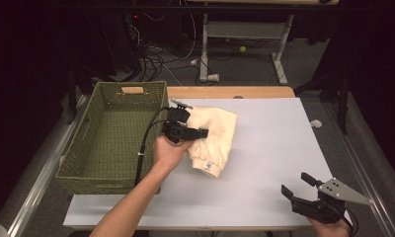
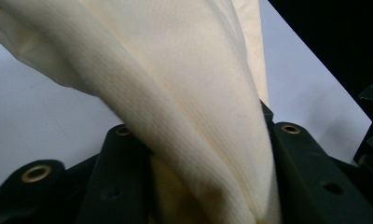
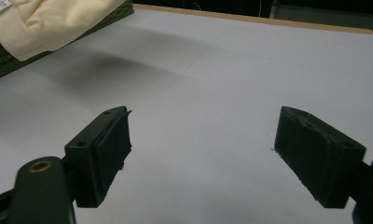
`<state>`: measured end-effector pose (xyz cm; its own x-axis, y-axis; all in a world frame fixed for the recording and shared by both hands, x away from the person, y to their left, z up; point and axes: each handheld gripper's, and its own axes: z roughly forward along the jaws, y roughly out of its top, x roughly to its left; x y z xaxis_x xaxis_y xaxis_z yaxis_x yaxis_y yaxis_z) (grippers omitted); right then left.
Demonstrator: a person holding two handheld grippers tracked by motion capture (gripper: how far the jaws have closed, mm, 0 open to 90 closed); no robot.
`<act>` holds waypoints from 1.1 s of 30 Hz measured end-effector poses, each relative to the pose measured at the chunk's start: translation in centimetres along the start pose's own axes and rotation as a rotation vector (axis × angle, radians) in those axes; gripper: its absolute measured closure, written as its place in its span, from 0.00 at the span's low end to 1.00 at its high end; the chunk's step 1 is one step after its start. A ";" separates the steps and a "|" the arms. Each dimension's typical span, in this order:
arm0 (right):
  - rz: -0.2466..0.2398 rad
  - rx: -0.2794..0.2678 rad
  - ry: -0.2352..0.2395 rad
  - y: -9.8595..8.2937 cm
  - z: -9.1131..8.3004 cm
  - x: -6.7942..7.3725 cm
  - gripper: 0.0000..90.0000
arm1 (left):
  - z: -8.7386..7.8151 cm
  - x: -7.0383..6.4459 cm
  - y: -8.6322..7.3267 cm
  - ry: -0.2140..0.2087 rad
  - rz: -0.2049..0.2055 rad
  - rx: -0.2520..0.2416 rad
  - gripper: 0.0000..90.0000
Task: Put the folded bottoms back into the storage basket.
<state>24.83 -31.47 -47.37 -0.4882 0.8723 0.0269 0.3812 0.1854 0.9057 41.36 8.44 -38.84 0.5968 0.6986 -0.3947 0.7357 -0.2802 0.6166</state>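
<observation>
A dim room with cables and desk legs on the floor lies behind a pale grey worktop (image 1: 269, 148), at whose left edge stands a green woven basket (image 1: 111, 138), empty as far as its floor shows. The left gripper (image 1: 178, 129) has its jaws clamped on a cream garment (image 1: 213, 136); in the left gripper view the cloth (image 2: 189, 93) is bunched tight between the two black jaws and hangs away from them. The garment looks lifted off the worktop, casting a shadow below it, and hangs just beside the basket's right wall, its ribbed cuff and label lowest. The right gripper (image 1: 298, 186) rests near the worktop's front right corner, well apart from the cloth, its jaws wide apart and holding nothing.

By my reading, the pick-up is done and the carry is partway along: the garment is gathered and raised but not yet over the basket. What is left is to bring it leftward across the rim, lower it inside and let go.
</observation>
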 end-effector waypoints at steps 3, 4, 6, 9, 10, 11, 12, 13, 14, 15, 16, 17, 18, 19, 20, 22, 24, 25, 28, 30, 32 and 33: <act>-0.001 -0.001 -0.001 0.0 0.0 0.0 0.21 | -0.7 0.0 -0.1 -0.001 0.003 -0.006 0.66; -0.001 0.000 0.000 0.0 0.0 0.0 0.21 | -0.9 0.0 -0.2 -0.002 0.006 -0.007 0.66; 0.003 -0.002 0.000 0.0 0.0 0.0 0.21 | -1.2 0.1 -0.2 -0.003 0.007 -0.009 0.66; 0.002 -0.003 0.002 0.0 0.0 -0.1 0.21 | -1.5 0.1 -0.3 -0.012 0.003 -0.010 0.66; 0.001 -0.003 0.002 0.0 0.0 0.0 0.21 | -1.5 0.1 -0.3 -0.012 0.003 -0.010 0.66; 0.001 -0.003 0.002 0.0 0.0 0.0 0.21 | -1.6 0.1 -0.4 -0.013 0.005 -0.013 0.66; -0.001 -0.003 0.004 0.0 0.0 0.0 0.21 | -1.6 0.0 -0.4 -0.015 0.008 -0.013 0.66; -0.002 -0.003 0.004 0.0 0.0 0.0 0.21 | -1.7 0.0 -0.4 -0.018 0.009 -0.014 0.66; -0.001 -0.003 0.004 0.0 0.0 0.0 0.21 | -1.9 -0.1 -0.4 -0.020 0.011 -0.013 0.66; -0.002 -0.004 0.003 0.0 0.0 0.0 0.21 | -1.9 -0.1 -0.5 -0.022 0.013 -0.016 0.66; -0.001 -0.004 0.002 0.0 0.0 0.0 0.21 | -2.1 -0.1 -0.5 -0.024 0.014 -0.017 0.66; -0.002 -0.004 0.002 0.0 -0.1 0.0 0.21 | -2.2 -0.2 -0.5 -0.025 0.015 -0.019 0.66; -0.001 -0.004 0.001 0.0 -0.1 0.0 0.21 | -2.3 -0.2 -0.5 -0.026 0.017 -0.021 0.66; -0.001 -0.004 0.001 0.0 -0.1 0.0 0.21 | -2.4 -0.2 -0.5 -0.027 0.016 -0.023 0.66; -0.001 -0.004 0.001 0.0 0.0 0.0 0.21 | -2.5 -0.1 -0.5 -0.026 0.016 -0.025 0.66; 0.000 -0.002 0.002 0.0 0.0 0.0 0.21 | -2.8 0.0 -0.6 -0.027 0.015 -0.029 0.66; -0.001 -0.002 0.002 0.0 0.0 0.0 0.21 | -3.0 0.1 -0.7 -0.029 0.013 -0.035 0.66; 0.001 -0.002 0.000 0.0 0.0 0.0 0.21 | -3.2 0.2 -0.7 -0.034 0.013 -0.039 0.66; 0.002 -0.003 -0.002 0.0 0.0 0.0 0.21 | -3.4 0.2 -0.9 -0.038 0.011 -0.045 0.66; 0.002 -0.001 -0.003 0.0 0.0 0.0 0.21 | -3.8 0.3 -1.1 -0.040 0.012 -0.051 0.66; -0.001 -0.002 -0.002 0.0 0.0 0.0 0.21 | -4.2 0.4 -1.2 -0.040 0.010 -0.056 0.66; -0.001 -0.002 -0.001 0.0 0.0 0.0 0.21 | -4.4 0.4 -1.3 -0.040 0.009 -0.057 0.66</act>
<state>24.80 -31.51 -47.37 -0.4874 0.8728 0.0258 0.3794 0.1851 0.9065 39.26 11.96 -36.85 0.6166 0.6691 -0.4148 0.7112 -0.2475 0.6580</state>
